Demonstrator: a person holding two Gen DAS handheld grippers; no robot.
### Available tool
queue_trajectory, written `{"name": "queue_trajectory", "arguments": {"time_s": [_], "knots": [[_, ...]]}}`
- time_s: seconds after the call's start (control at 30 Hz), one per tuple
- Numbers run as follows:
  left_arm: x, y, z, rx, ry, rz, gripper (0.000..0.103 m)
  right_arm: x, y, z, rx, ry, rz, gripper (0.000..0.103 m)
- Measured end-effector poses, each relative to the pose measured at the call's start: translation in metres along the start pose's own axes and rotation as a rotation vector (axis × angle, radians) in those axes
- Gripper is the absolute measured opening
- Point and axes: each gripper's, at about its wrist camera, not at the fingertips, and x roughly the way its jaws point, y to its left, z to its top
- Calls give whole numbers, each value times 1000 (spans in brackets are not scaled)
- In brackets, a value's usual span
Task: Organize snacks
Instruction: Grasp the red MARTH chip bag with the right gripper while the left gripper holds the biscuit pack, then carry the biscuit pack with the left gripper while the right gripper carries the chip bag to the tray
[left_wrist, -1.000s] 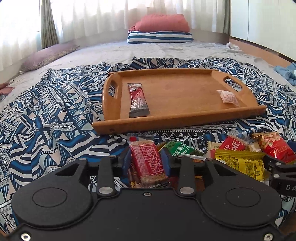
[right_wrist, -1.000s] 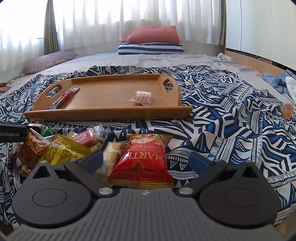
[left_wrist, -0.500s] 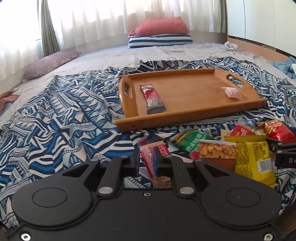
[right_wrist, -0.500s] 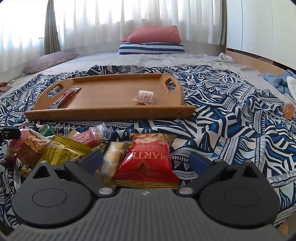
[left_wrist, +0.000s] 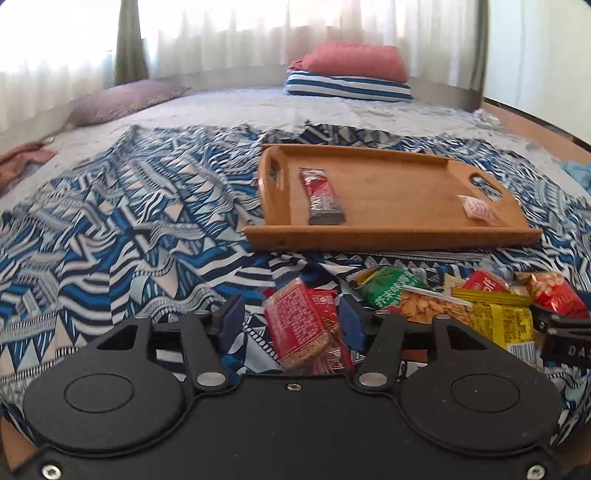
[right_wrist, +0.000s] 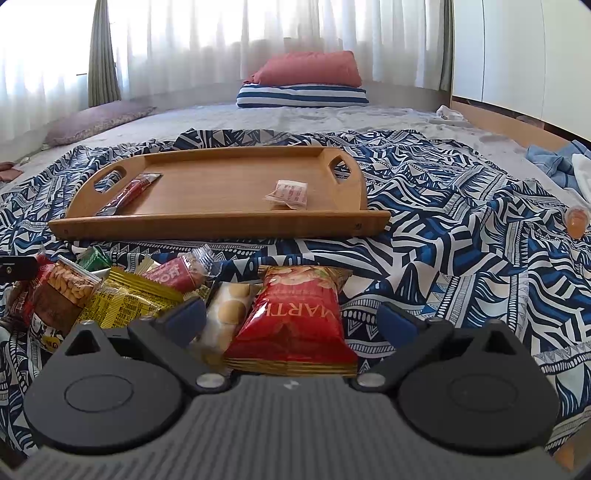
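Observation:
A wooden tray lies on the patterned bedspread and holds a dark red bar at its left and a small white packet at its right; it also shows in the right wrist view. My left gripper is open, its jaws apart around a red cracker pack that lies tilted between them. My right gripper is open wide around a red chip bag. A pile of snacks lies left of it.
Green, peanut and yellow packs lie right of my left gripper. A small orange bottle lies on the bedspread at right. Pillows sit at the far end of the bed. A blue cloth lies at right.
My left gripper had shut on the red cracker pack and moved left; now its jaws have opened and the pack sits loose between them. My right gripper has barely moved.

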Motion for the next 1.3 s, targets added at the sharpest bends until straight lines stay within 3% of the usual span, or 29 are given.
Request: {"name": "queue_trajectory", "arguments": {"time_s": [0.17,0.27,0.3,0.43,0.53,0.63,0.7,1.0,1.3], "knots": [[9,18,-2,-157,56,-19,52,1,0,-1,9,1,0,103],[10,26,-2,-209,75,-78,33,1,0,-1,8,1,-1,103],[10,27,-2,-216,80,-98,32,1,0,-1,7,1,-1,103],[5,21,0,-178,63,-85,31,-2,-1,0,18,-8,8,102],[-1,15,3,-132,34,-67,31,-8,-1,1,30,-29,31,87],[-4,12,7,-113,22,-60,31,-11,1,5,17,-42,20,60],[-5,11,10,-104,13,-54,31,-13,1,8,18,-40,20,52],[-9,5,31,-45,-19,-71,31,-22,0,22,20,-52,55,48],[-1,-14,71,-5,-33,-135,31,-10,-11,67,5,-66,61,48]]}}
